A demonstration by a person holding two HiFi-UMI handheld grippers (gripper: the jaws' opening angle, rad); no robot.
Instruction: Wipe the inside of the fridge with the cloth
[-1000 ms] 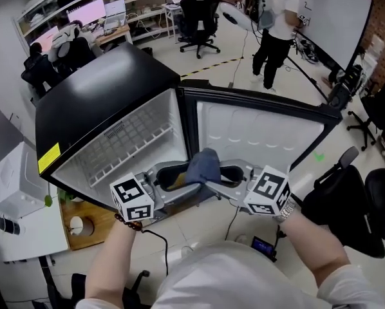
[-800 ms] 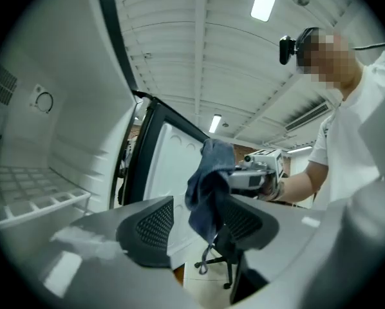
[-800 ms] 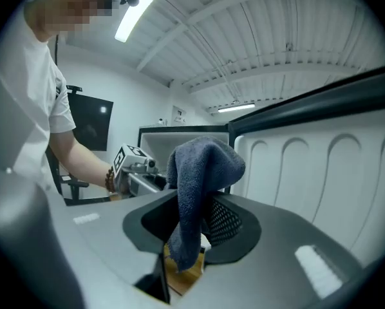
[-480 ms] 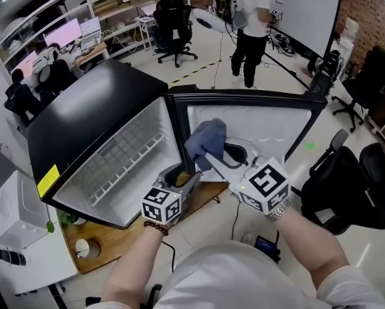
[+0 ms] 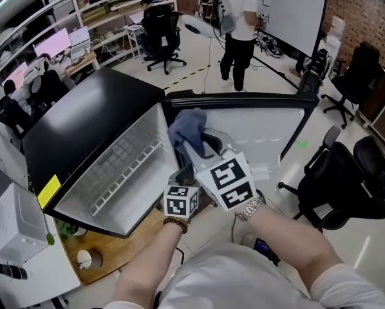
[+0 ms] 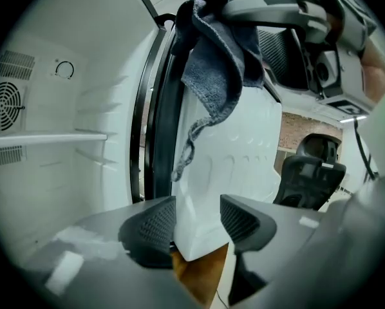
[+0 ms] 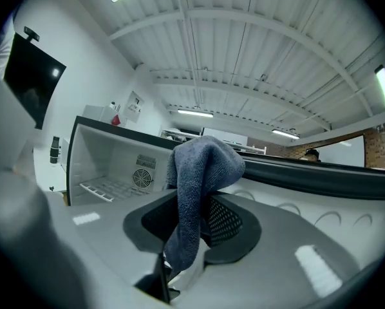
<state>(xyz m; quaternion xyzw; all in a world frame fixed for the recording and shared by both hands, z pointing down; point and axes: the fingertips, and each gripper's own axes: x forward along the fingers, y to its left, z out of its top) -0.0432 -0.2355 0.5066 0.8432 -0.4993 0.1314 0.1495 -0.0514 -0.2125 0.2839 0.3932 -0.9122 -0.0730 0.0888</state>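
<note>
Right claw (image 5: 196, 140) is clenching the grey cloth (image 5: 187, 126), pinching it between both pads and holding it up at frame centre, just in front of the hinge edge where the open fridge (image 5: 83, 118) is meeting its white door (image 5: 263, 131). Left claw (image 6: 199, 219) is sitting lower, released, its jaws having just been closing slightly with nothing between them, the cloth hanging above it.

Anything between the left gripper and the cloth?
Nothing. Left gripper view: cloth hangs clear above the left gripper, whose empty jaws, open, just closed slightly; fridge door behind.
</note>
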